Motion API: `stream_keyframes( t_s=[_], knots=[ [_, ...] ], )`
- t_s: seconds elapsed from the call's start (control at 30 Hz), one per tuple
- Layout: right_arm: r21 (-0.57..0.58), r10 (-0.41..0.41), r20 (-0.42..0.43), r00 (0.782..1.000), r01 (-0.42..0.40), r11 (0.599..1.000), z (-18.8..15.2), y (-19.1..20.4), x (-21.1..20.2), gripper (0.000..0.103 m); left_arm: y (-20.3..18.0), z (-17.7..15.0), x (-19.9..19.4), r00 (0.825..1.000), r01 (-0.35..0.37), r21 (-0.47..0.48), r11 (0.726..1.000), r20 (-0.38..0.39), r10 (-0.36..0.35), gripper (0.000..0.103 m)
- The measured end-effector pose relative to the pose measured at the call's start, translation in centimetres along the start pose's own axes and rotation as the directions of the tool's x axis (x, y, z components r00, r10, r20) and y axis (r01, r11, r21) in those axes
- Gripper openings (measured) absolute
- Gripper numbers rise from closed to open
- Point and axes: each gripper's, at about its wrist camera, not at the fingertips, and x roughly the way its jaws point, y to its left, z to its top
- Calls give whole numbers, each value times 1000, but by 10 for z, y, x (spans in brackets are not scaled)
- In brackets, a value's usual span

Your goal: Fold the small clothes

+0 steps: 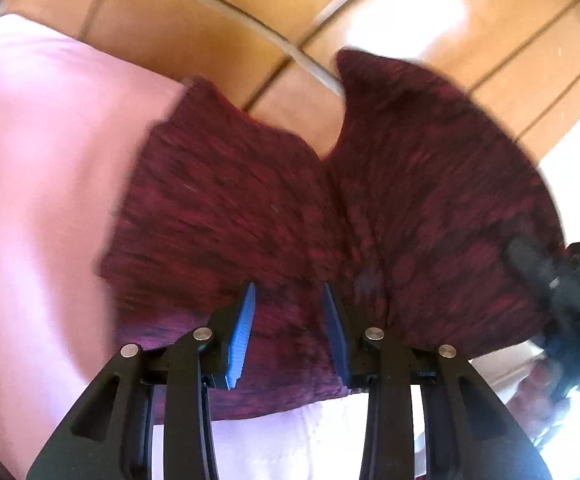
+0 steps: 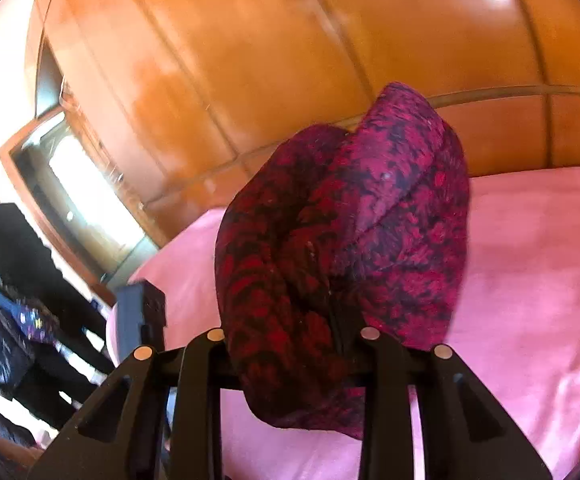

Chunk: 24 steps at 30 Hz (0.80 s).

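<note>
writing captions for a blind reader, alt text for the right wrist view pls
A dark red patterned garment bunches up in the right claw, lifted over a pink bedsheet. Behind is an orange wooden wall; a person in black stands at left.

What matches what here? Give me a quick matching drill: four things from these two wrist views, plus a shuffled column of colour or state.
Things:
1. left gripper
2. right gripper
3. bed sheet
4. headboard

Descriptions:
A. pink
B. orange-brown wood
C. jaws apart, garment draped between and beyond them
D. buried in bunched garment folds

Pairs: 1-C, 2-D, 3-A, 4-B
</note>
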Motion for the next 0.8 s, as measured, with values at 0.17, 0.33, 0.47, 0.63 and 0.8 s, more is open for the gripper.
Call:
stream_keyframes(
  t_s=[0.17,0.33,0.47,0.63,0.8],
  knots=[
    [-74,29,-58,998,-33,997,-7,30,43,27,34,9,-52,997,44,-69,997,73,-39,33],
    [-171,12,-159,987,-39,985,-28,55,95,27,57,25,-99,973,176,-123,977,172,-153,48],
    [-222,-31,-192,981,-13,975,-47,56,121,27,41,37,-97,973,184,-81,980,155,-170,51],
    [-294,-67,-156,986,18,956,-46,66,119,27,12,56,-66,990,131,-4,991,53,-130,60],
    [-302,-64,-135,989,21,953,-45,68,113,36,2,65,-24,985,127,27,992,-119,-123,60]
  ],
)
